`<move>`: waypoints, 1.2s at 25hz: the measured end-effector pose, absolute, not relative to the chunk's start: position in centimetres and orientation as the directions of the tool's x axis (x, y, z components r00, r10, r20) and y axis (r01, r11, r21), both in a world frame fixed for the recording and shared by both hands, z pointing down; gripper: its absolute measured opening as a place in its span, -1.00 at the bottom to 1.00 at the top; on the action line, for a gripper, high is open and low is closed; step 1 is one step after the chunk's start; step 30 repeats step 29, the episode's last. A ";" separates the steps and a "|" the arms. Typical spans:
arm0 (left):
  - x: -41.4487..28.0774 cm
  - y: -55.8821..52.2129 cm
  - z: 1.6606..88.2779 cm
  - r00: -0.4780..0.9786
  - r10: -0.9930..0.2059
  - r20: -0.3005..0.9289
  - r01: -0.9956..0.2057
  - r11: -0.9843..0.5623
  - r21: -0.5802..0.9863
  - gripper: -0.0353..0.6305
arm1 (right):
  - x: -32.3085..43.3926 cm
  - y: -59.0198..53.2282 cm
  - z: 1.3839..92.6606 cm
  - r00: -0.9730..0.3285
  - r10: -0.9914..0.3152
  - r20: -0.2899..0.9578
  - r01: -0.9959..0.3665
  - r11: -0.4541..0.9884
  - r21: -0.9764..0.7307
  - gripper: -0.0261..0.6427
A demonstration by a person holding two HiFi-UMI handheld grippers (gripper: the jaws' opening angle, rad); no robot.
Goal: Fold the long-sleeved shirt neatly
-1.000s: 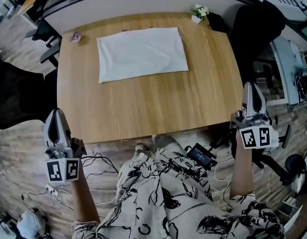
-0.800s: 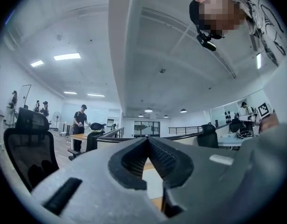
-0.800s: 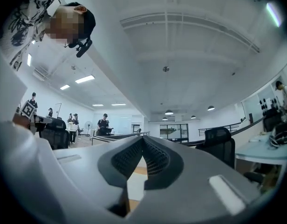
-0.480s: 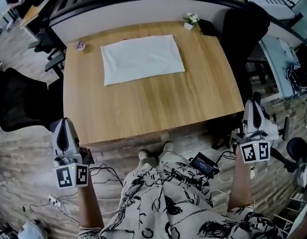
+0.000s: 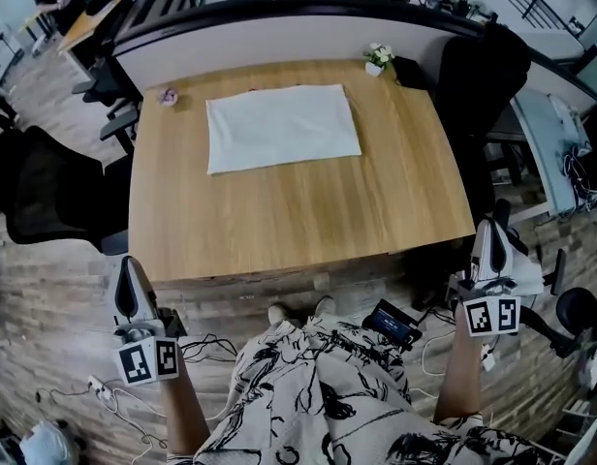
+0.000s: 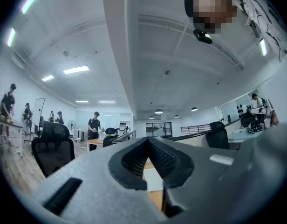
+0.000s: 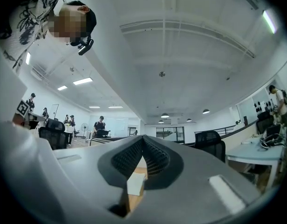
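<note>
In the head view, the shirt lay as a flat rectangle by the table's far edge. The left gripper and right gripper hung off its near edge. In the left gripper view, the jaws were clenched and empty. The right gripper view showed the same. The fold looked finished, so leaving it alone seemed best.

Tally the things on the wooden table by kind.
Folded white shirt: 1
Small flower pot: 1
Small purple item: 1
Black object, apparently resting on the far right corner: 1
Total: 4
</note>
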State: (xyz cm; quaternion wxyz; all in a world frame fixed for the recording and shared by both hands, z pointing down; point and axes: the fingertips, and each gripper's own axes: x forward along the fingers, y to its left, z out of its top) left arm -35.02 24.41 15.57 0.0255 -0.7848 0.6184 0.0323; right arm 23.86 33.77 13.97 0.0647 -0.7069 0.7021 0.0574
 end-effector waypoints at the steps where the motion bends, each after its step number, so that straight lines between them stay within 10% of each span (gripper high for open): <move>1: -35.1 24.6 15.8 0.223 -0.971 -0.080 -0.975 -0.224 0.000 -0.88 | 24.1 33.8 14.0 0.010 -0.985 -0.175 -1.000 -0.007 -0.017 -0.90; 30: -33.2 23.3 15.3 0.210 -0.975 -0.073 -0.976 -0.205 -0.076 -0.88 | 23.3 29.8 15.1 -0.056 -0.993 -0.101 -0.997 0.050 0.060 -0.90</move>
